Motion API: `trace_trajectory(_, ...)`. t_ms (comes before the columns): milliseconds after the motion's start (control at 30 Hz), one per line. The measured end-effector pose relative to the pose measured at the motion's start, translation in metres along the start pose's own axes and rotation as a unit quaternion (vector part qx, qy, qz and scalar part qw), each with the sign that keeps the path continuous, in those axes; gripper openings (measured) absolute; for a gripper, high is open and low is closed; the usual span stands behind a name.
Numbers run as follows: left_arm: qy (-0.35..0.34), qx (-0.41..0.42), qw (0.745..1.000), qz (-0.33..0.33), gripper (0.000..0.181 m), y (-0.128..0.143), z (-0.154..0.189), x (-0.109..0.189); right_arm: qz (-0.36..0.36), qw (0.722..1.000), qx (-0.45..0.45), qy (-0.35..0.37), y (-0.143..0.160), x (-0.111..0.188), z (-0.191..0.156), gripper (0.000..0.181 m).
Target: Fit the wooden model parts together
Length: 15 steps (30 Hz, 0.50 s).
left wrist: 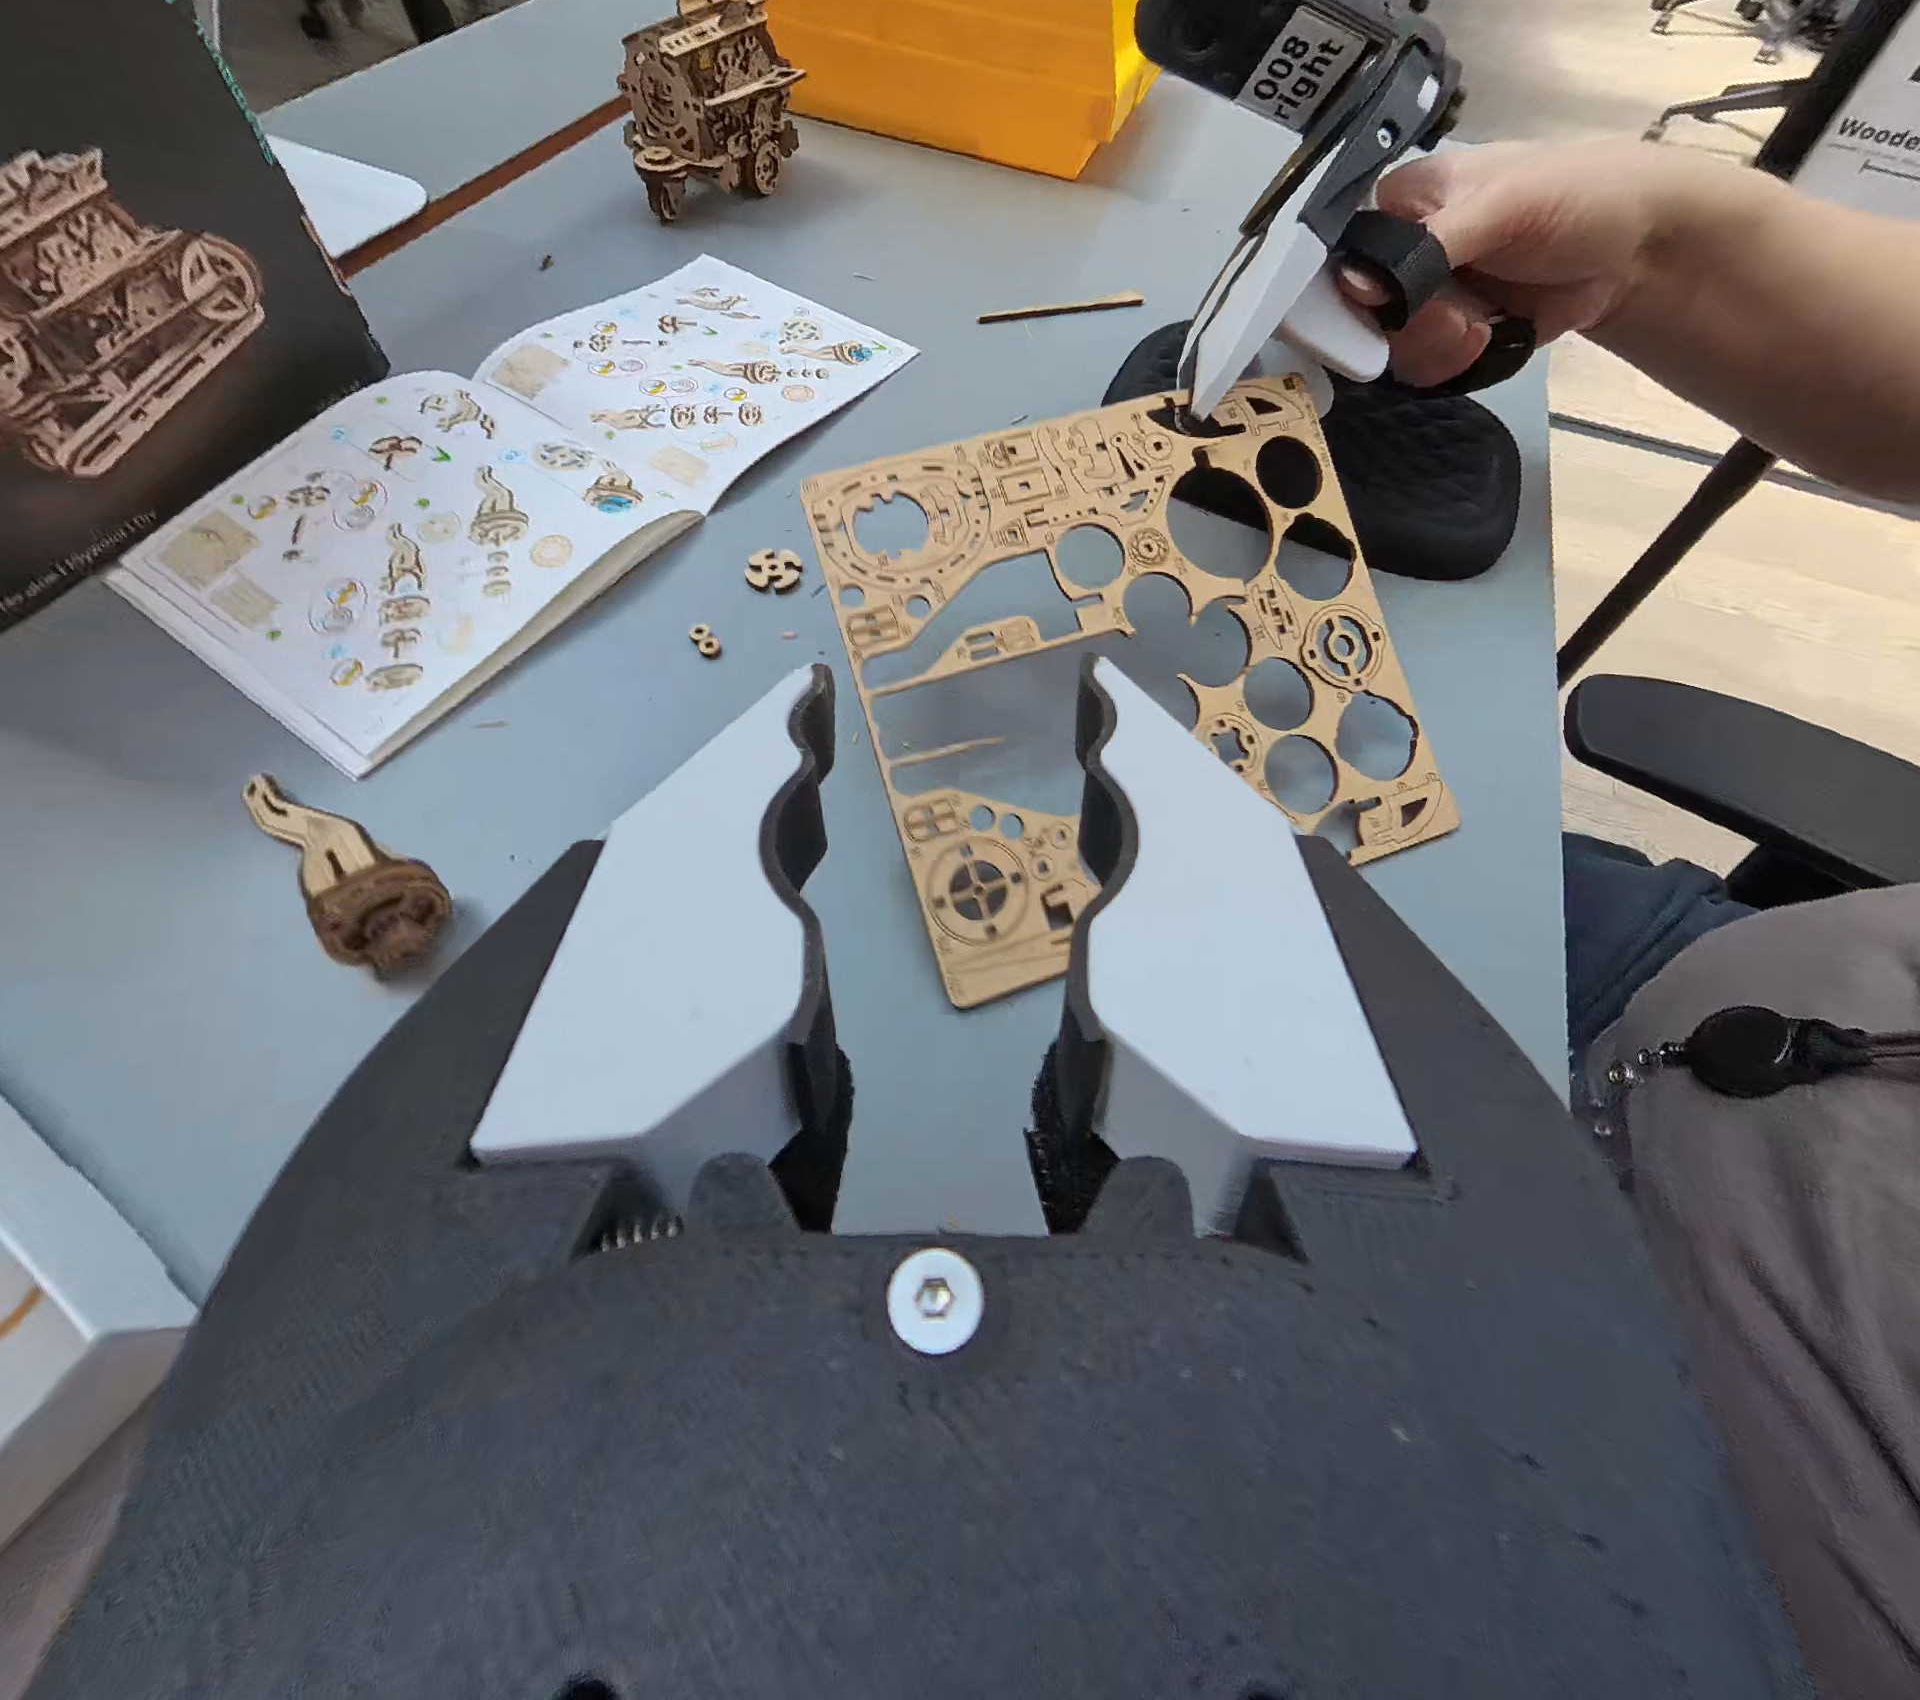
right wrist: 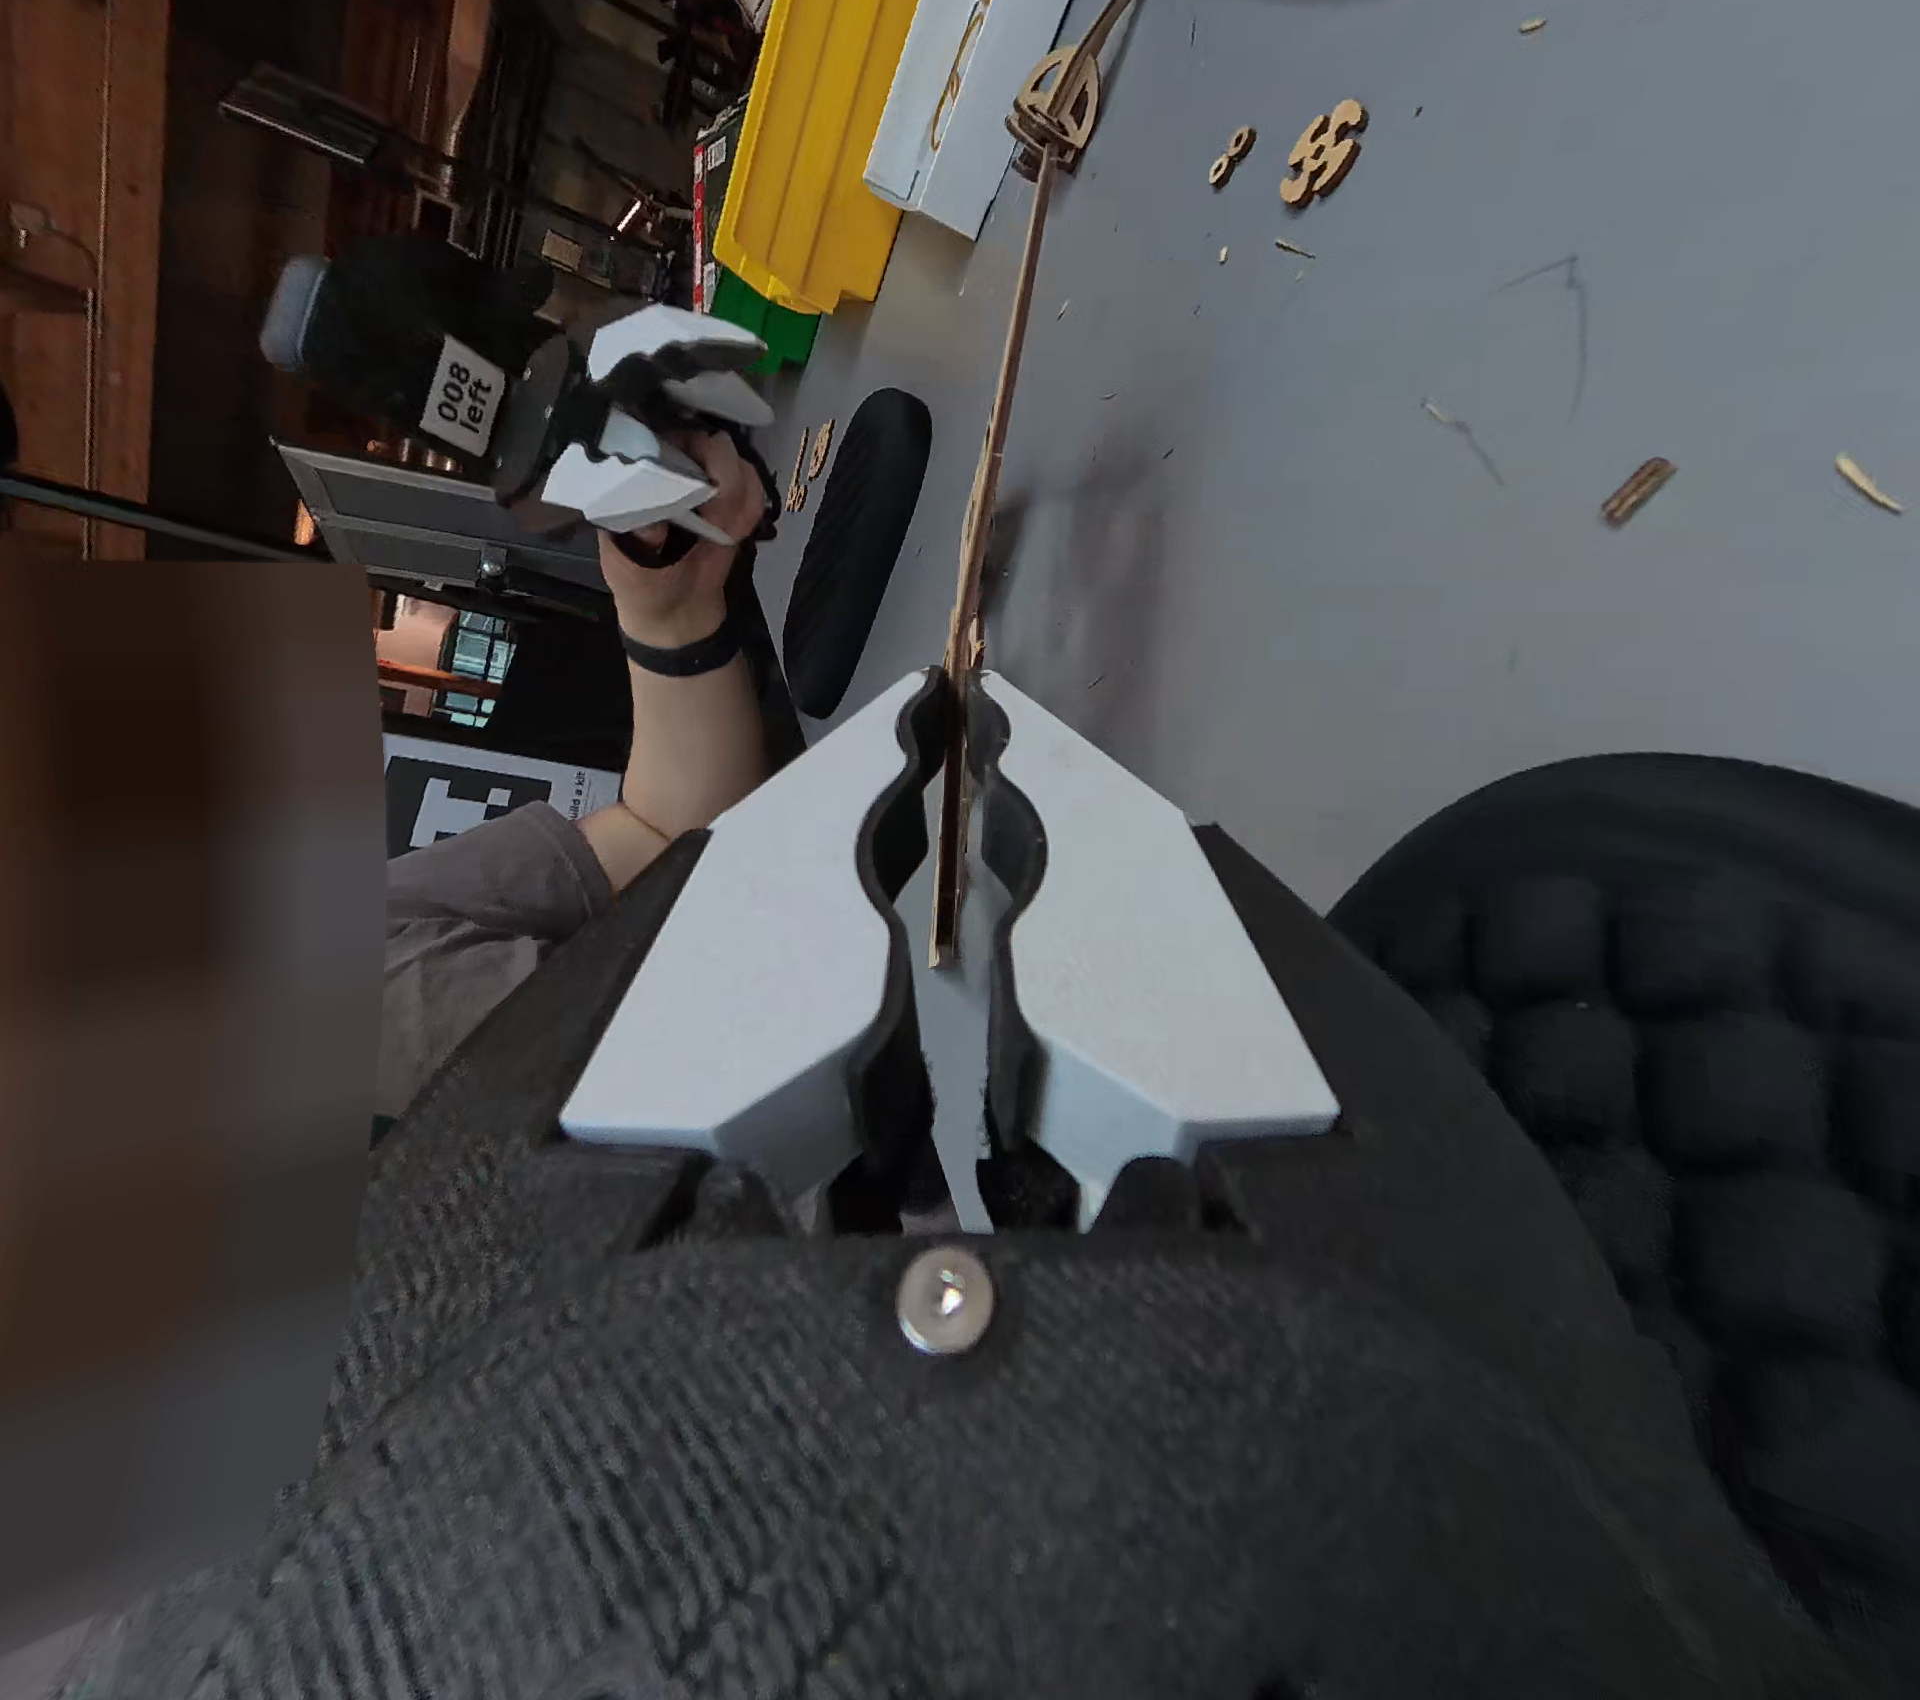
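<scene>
A thin wooden parts sheet (left wrist: 1101, 663) with many punched-out holes lies tilted over the grey table (left wrist: 582, 694). My right gripper (left wrist: 1195, 403) is shut on its far corner; in the right wrist view the sheet (right wrist: 1013, 362) shows edge-on between the closed fingers (right wrist: 956, 694). My left gripper (left wrist: 956, 694) is open and empty, hovering above the sheet's near edge; it also shows in the right wrist view (right wrist: 717, 424). Loose small parts (left wrist: 774, 572) lie left of the sheet. A partly built wooden piece (left wrist: 353, 881) lies at the left.
An open instruction booklet (left wrist: 499, 507) lies left of the sheet. A finished wooden model (left wrist: 707, 92) and a yellow bin (left wrist: 914, 9) stand at the back. The kit box (left wrist: 125, 248) stands far left. A black padded rest (left wrist: 1423, 487) lies under the sheet's far corner. About 15 cm separates my left fingertips from my right.
</scene>
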State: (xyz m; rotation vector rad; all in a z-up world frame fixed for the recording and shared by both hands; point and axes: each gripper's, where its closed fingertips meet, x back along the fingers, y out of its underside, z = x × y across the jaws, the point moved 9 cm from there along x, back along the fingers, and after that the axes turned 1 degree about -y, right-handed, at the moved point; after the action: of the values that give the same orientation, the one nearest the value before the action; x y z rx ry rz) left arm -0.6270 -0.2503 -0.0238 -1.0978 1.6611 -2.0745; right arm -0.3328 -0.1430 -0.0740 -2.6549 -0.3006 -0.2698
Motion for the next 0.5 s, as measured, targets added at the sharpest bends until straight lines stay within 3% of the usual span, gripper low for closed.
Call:
trace_trajectory(100, -0.008, 0.034, 0.999, -0.042, 0.034, 0.025, 0.028, -0.001, 0.043, 0.999, -0.006, 0.024, 0.011, 0.002, -0.004, 0.001)
trace_trajectory(233, 0.042, 0.084, 0.99, -0.102, 0.022, 0.047, 0.053, -0.019, 0.067, 0.997, -0.016, 0.03, 0.029, -0.004, -0.006, 0.002)
trace_trajectory(400, 0.104, 0.171, 0.969, -0.142, 0.029, 0.059, 0.058, -0.038, 0.048, 0.996, 0.014, 0.071, 0.049, -0.013, -0.006, 0.005)
trace_trajectory(500, 0.112, 0.16, 0.964, -0.18, 0.029, 0.064, 0.058, -0.048, 0.027, 0.996, 0.022, 0.082, 0.056, -0.014, -0.005, 0.012)
